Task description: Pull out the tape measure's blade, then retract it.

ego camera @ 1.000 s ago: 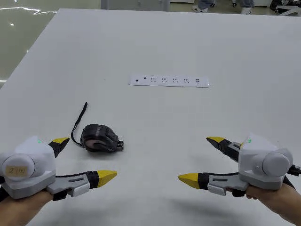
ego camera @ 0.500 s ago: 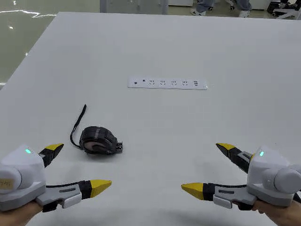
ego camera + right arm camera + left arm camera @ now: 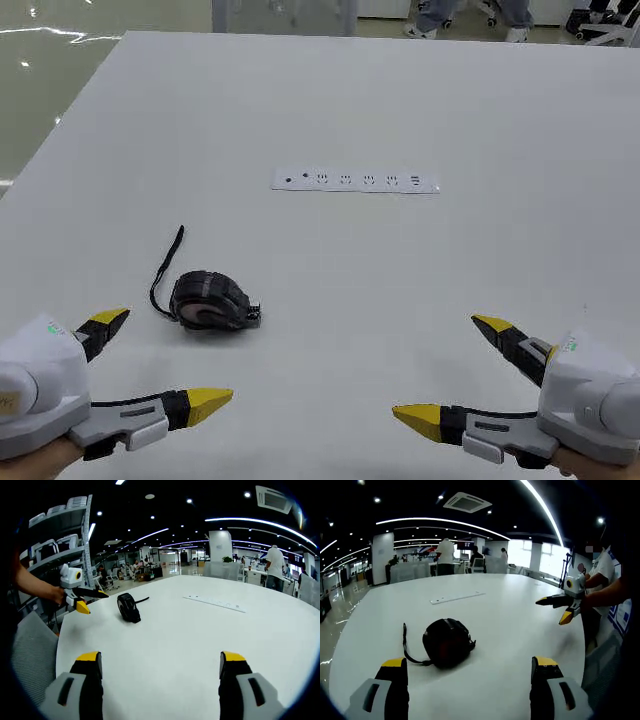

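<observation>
- Lying on its side on the broad white table, the black, rounded tape measure has its blade fully wound in; nothing touches it.
- A thin black wrist strap trails from the tape measure's far left side, curving away across the tabletop.
- Left gripper, white-bodied with yellow-tipped black jaws, hovers near the tape measure on its near left side, with its jaws spread wide and nothing between them.
- In the left gripper view the tape measure sits just ahead, between the lines of the two yellow jaw tips and clear of both.
- Right gripper, of the same make, is held well apart from the tape measure, off to its right and nearer the person; its jaws are also spread and empty.
- In the right gripper view the tape measure stands far ahead to the left, close by the left gripper.
- A flat white power strip with a row of sockets lies beyond the tape measure, further from the person and somewhat to its right.
</observation>
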